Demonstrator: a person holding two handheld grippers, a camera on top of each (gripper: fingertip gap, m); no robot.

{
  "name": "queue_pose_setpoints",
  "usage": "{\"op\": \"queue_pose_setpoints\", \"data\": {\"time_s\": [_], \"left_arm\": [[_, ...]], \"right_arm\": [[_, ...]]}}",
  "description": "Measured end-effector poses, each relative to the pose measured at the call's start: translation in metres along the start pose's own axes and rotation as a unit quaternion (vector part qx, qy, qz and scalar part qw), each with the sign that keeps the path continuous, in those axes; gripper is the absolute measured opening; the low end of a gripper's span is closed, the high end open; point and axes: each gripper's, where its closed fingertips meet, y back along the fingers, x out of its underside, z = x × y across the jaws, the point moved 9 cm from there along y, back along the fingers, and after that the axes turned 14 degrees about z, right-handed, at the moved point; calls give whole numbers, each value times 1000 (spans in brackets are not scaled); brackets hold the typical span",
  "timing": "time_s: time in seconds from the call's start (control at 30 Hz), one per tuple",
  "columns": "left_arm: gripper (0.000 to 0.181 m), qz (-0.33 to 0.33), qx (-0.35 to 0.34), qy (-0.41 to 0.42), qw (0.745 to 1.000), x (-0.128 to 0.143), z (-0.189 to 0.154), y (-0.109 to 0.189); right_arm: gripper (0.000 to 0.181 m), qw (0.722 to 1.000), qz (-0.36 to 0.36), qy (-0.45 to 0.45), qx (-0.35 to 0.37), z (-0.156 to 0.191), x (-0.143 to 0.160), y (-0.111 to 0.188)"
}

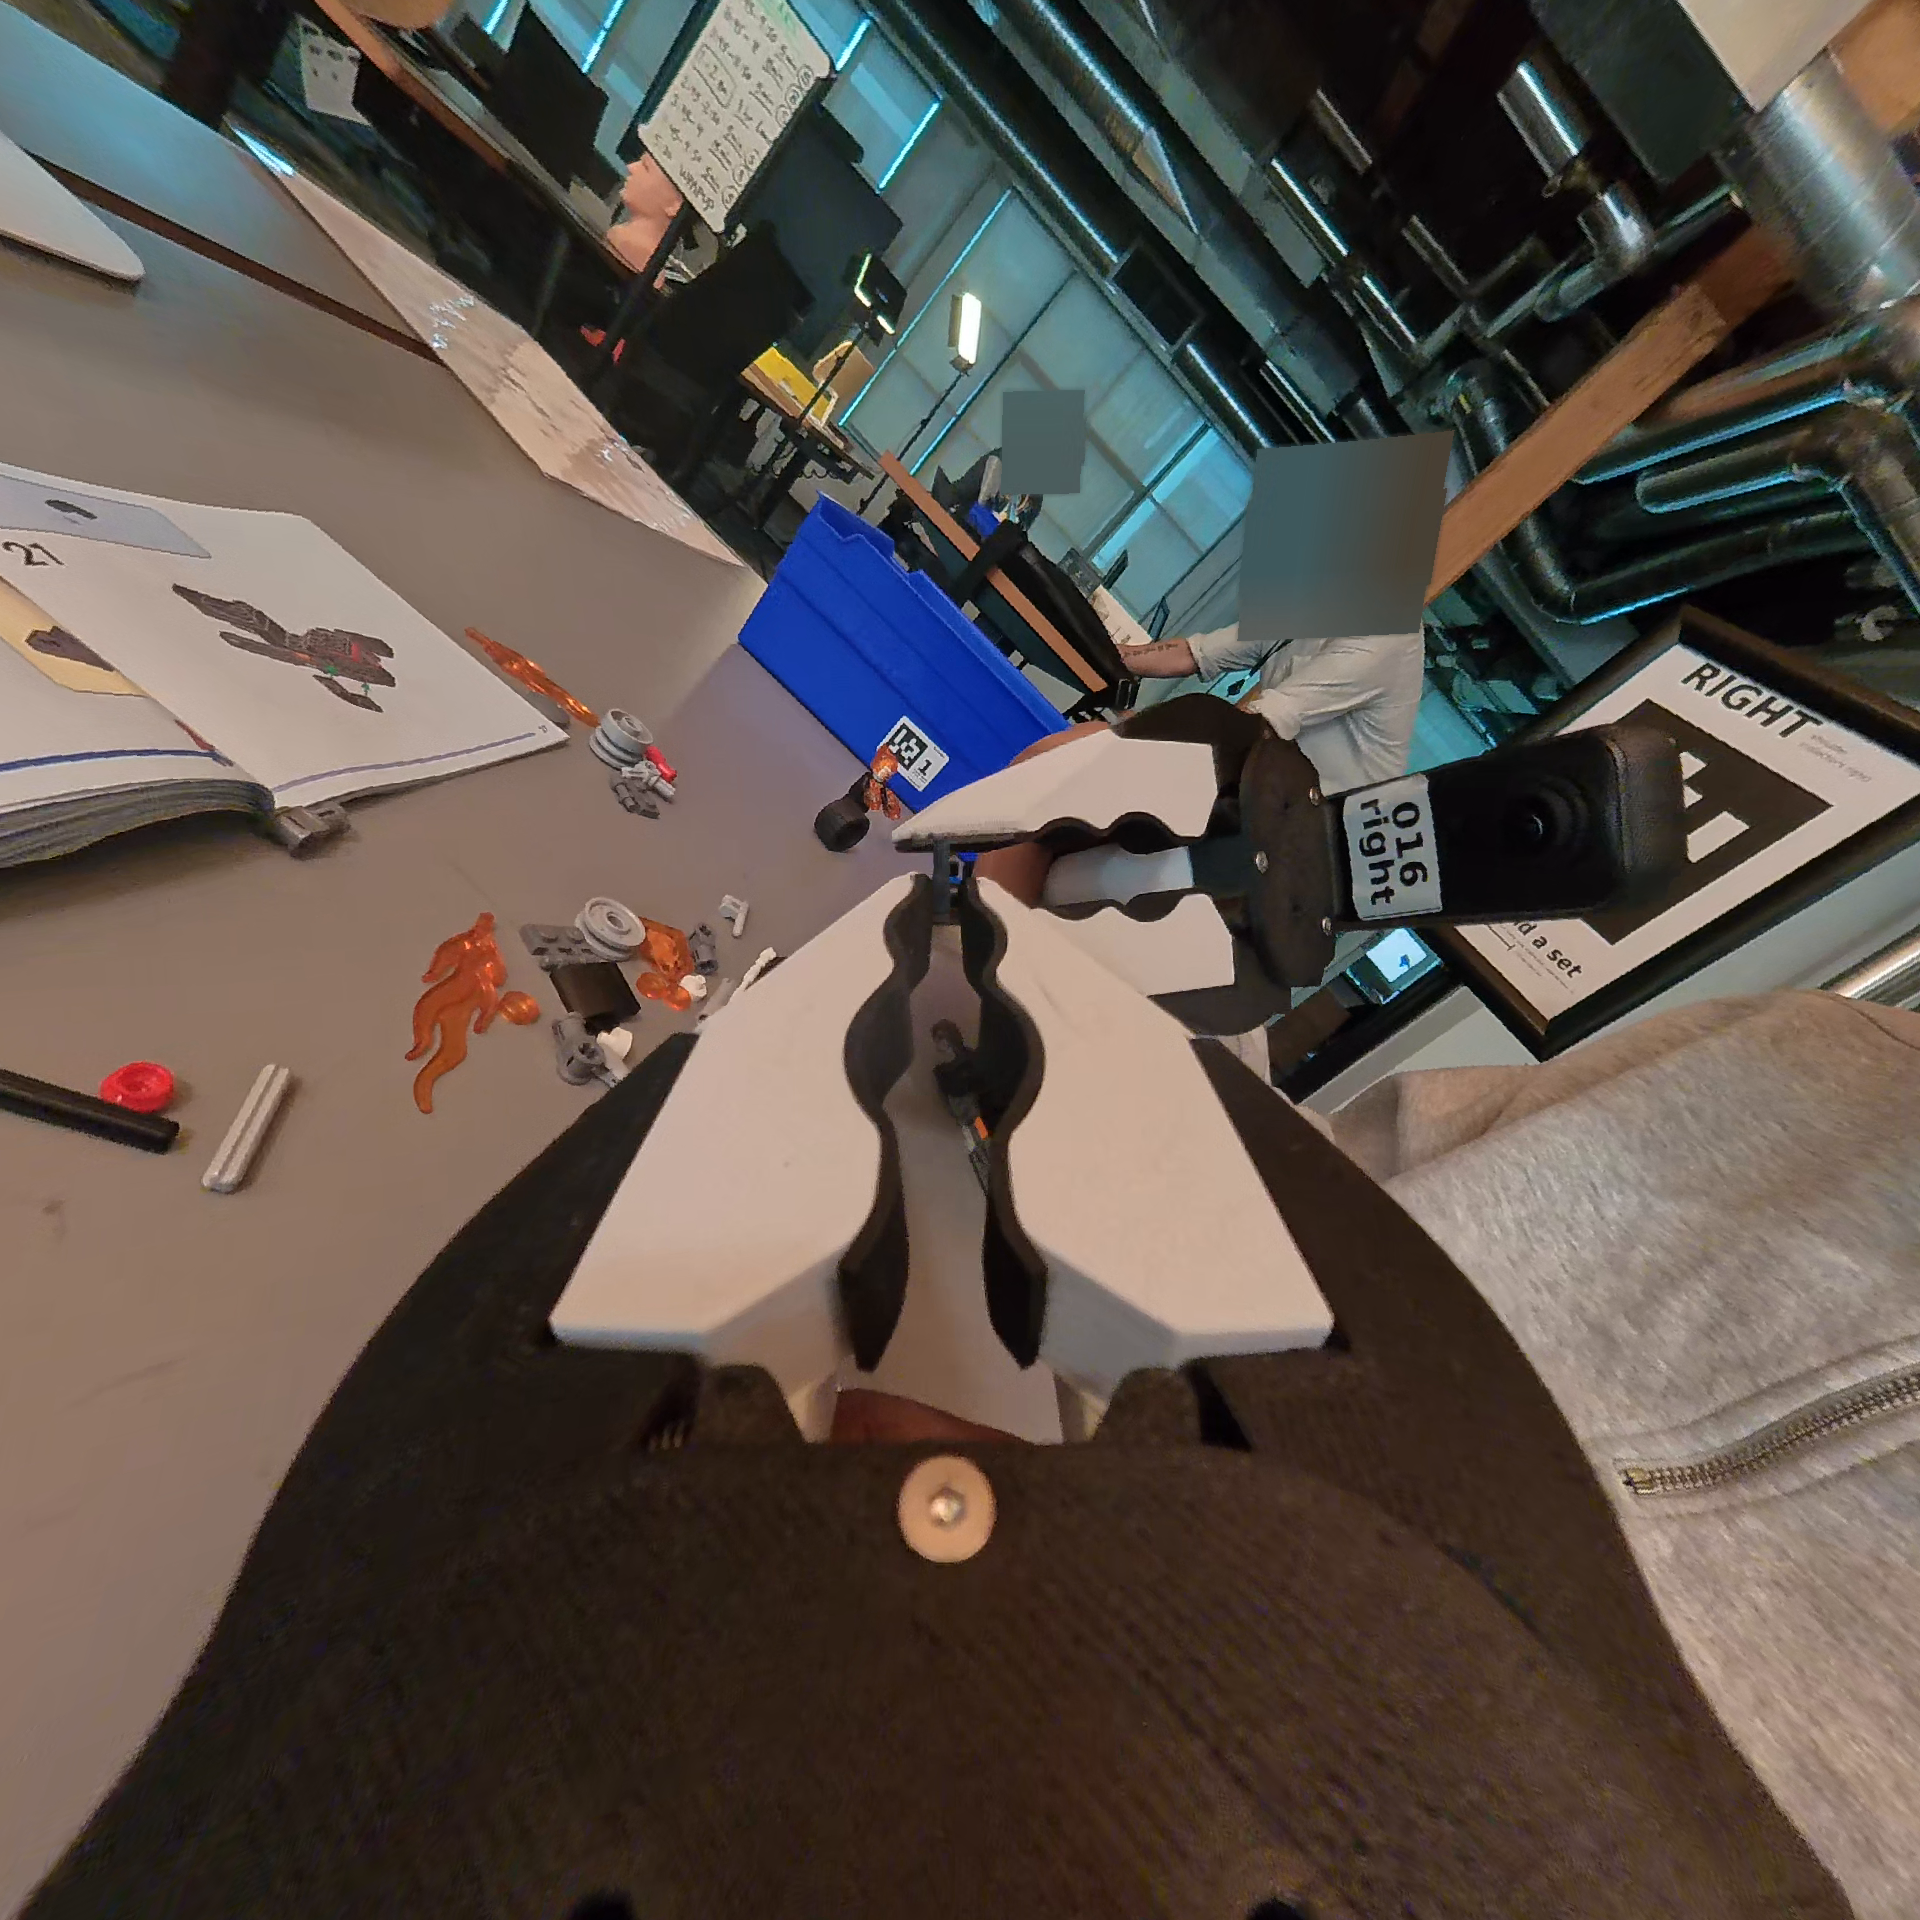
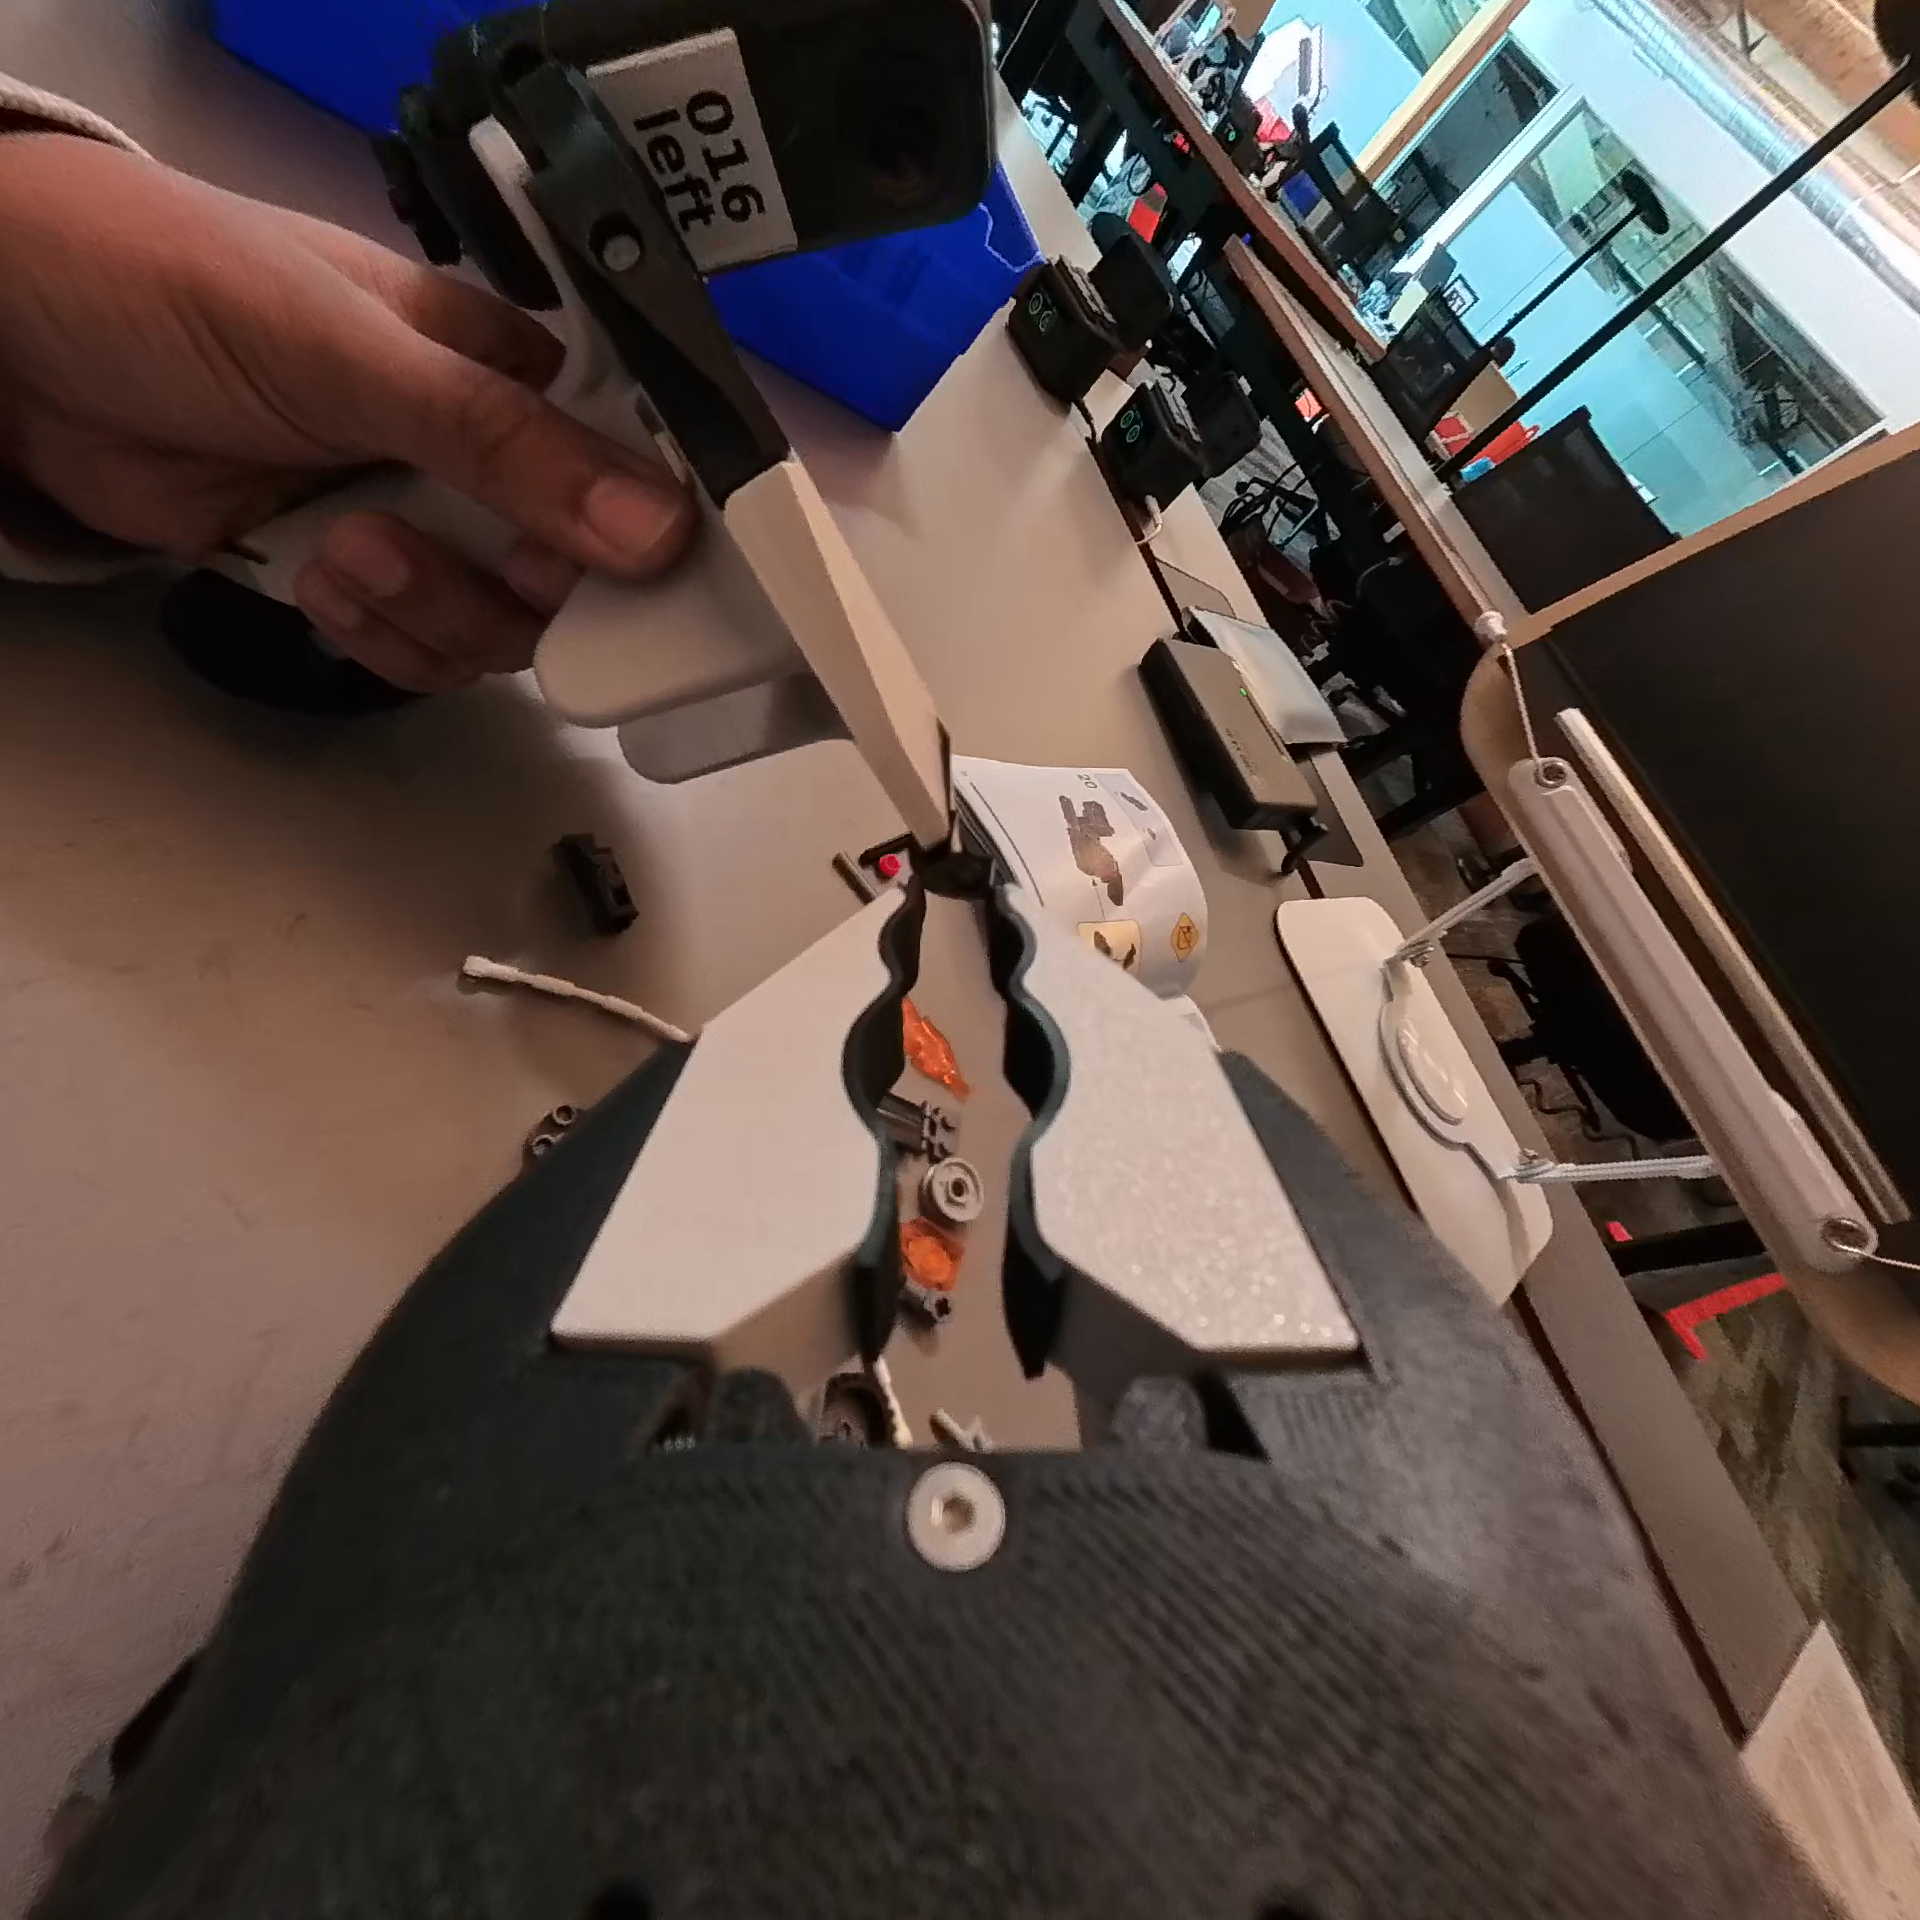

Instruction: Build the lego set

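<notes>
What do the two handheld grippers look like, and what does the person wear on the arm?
Both the left gripper and the right gripper have broad, pale grey angular fingers with black wavy pads on the inner faces, mounted on a black textured body with a silver bolt. Each carries a black camera and a white label. The person wears a light grey sleeve with a zip.

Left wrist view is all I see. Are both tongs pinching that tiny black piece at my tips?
Observer: Yes. The right wrist view shows the right tongs and the left tongs meeting on the small black Lego piece.
Operator: Anything loose hidden behind my tongs?
Observer: A black rectangular Lego brick lies alone, left of the tips.
Operator: Anything else near it?
Observer: A white frayed cord lies just below that brick.
</notes>
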Motion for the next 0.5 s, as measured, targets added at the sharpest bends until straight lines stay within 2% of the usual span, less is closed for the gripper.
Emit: {"op": "queue_pose_setpoints", "data": {"time_s": [0.03, 0.5], "left_arm": [[2, 0, -1, 0, 1000, 0, 0, 0], [2, 3, -1, -3, 1000, 1, -1, -1]], "right_arm": [[11, 1000, 0, 2, 1, 0, 0, 0], [13, 1000, 2, 4, 2, 1, -3, 1]]}}
